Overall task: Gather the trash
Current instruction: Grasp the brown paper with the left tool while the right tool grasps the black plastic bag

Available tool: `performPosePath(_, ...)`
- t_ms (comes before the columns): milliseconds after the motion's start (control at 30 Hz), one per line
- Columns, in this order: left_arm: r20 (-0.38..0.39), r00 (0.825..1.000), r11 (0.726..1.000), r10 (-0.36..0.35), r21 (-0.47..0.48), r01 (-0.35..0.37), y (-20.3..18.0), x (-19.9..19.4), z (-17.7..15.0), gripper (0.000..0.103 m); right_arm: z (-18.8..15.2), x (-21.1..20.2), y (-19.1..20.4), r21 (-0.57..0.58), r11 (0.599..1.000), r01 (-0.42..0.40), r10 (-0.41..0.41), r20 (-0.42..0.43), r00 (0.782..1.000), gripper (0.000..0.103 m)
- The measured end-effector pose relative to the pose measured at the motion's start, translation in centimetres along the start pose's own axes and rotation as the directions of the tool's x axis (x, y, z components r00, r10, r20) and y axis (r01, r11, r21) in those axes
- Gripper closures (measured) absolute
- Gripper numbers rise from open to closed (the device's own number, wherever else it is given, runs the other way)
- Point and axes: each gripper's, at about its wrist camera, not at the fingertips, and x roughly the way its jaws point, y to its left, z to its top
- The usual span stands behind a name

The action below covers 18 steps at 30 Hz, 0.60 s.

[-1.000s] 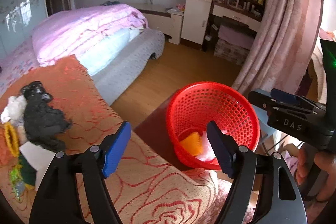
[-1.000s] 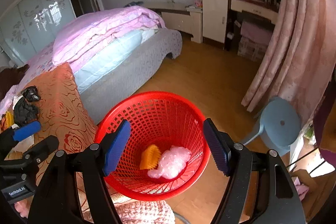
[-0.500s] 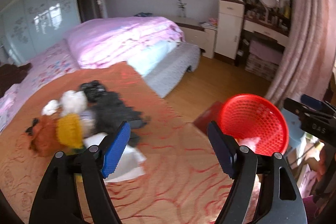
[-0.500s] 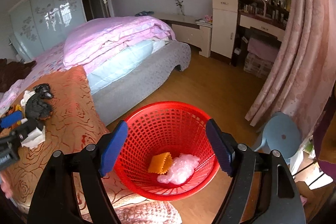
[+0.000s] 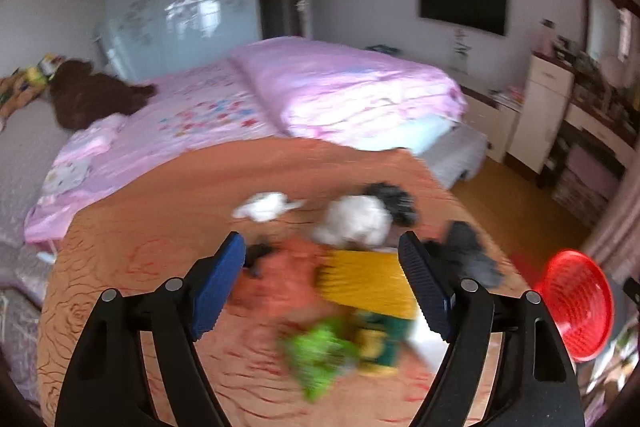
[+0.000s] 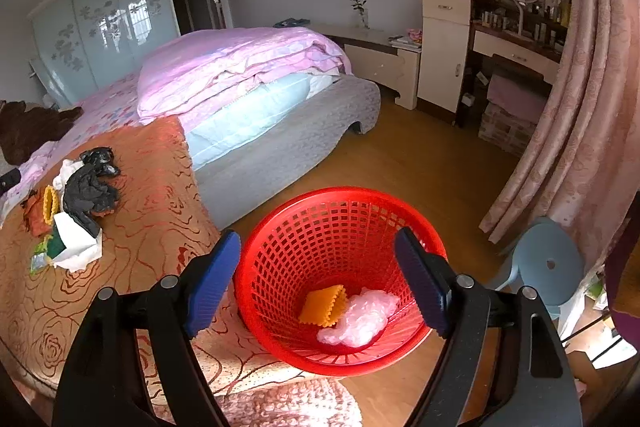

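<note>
A pile of trash lies on the orange rose-patterned blanket (image 5: pixel 160 227): a yellow ridged piece (image 5: pixel 366 277), an orange scrap (image 5: pixel 288 279), a green wrapper (image 5: pixel 320 355), white crumpled paper (image 5: pixel 356 219) and black plastic bags (image 5: pixel 464 255). The left wrist view is blurred. My left gripper (image 5: pixel 322 287) is open and empty, just above the pile. My right gripper (image 6: pixel 318 285) is open and empty above the red basket (image 6: pixel 280 239), which holds a yellow ridged piece (image 6: pixel 324 305) and clear plastic wrap (image 6: pixel 360 319). The pile also shows in the right wrist view (image 6: pixel 76 203).
The red basket (image 5: pixel 576 311) stands on the wooden floor beside the bed's corner. A pink duvet (image 6: pixel 240 67) lies on the bed. A blue stool (image 6: pixel 548 259), pink curtain (image 6: pixel 580 87) and dresser (image 6: pixel 444 51) stand to the right. A brown garment (image 5: pixel 88 95) lies far left.
My left gripper has swung left from the basket to over the trash pile. My right gripper has stayed open over the basket, pulling back and up slightly.
</note>
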Motion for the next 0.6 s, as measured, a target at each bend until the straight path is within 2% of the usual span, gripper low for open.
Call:
performPosePath(133,-0.052,0.998,0.998,0.026,-0.049,-0.029,3.5,2.3,0.0,0.026,-0.3,0.4,0.7,-0.013,1.0,-0.006,0.006,-0.012,1.0,0.026)
performPosePath(267,-0.114,0.994,0.997,-0.005,-0.082,-0.004,5.3,5.0,-0.4,0.026,-0.6,0.8,1.3,-0.022,1.0,-0.012,0.012,-0.028,1.0,0.026)
performPosePath(433,-0.192,0.977,0.991,-0.094,-0.11,0.073,5.6,7.7,-1.5,0.026,-0.9,1.2,2.1,-0.034,0.999,-0.018,0.016,-0.044,0.999,0.026)
performPosePath(600,-0.181,0.978,0.991,-0.106,-0.099,0.089,4.7,8.2,-2.4,0.027,-1.1,1.4,2.6,-0.043,0.998,-0.036,0.033,-0.057,0.998,0.026)
